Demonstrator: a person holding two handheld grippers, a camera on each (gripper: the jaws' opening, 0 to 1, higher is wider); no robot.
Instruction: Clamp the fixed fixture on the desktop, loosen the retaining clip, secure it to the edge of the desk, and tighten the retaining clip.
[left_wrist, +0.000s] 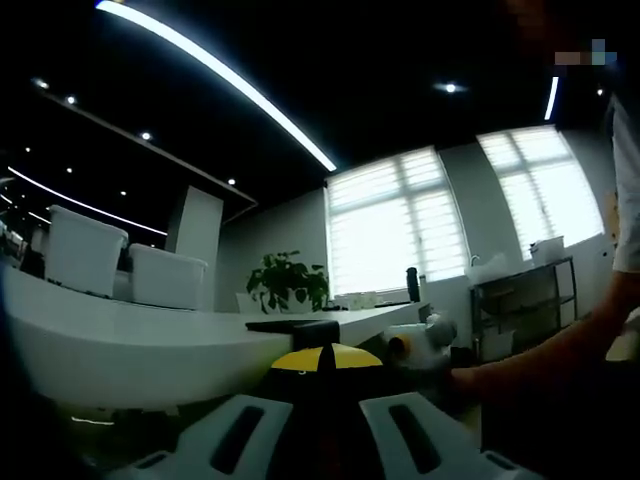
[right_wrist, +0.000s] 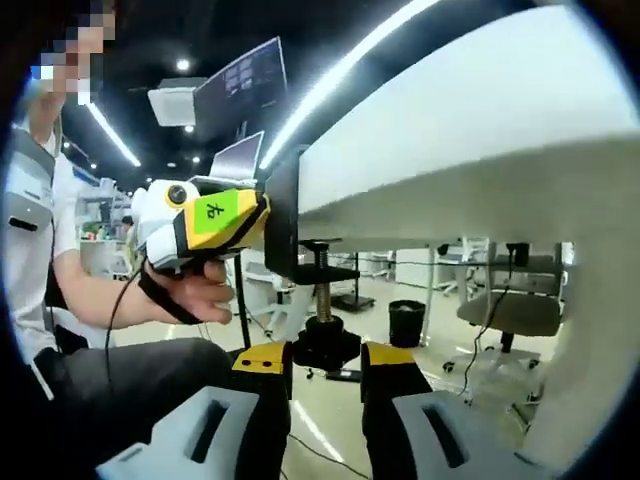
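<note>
The black fixture (right_wrist: 284, 215) is a C-shaped clamp hooked over the edge of the white desk (right_wrist: 450, 130). Its threaded screw (right_wrist: 322, 297) hangs under the desktop and ends in a round black knob (right_wrist: 325, 345). My right gripper (right_wrist: 325, 358) is below the desk, its yellow-tipped jaws shut on that knob. My left gripper (right_wrist: 205, 225), yellow and white with a green label, is held by a hand at desk level, its jaws against the fixture's upper part. In the left gripper view, my left gripper (left_wrist: 322, 362) is shut on the black fixture (left_wrist: 300, 328) at the desk edge (left_wrist: 120, 350).
A person sits beside the desk, arm (left_wrist: 540, 360) reaching in from the right. White bins (left_wrist: 85, 250) and a potted plant (left_wrist: 288, 282) stand on the desktop. Under the desk are a black waste bin (right_wrist: 406, 322) and office chairs (right_wrist: 515, 310) on open floor.
</note>
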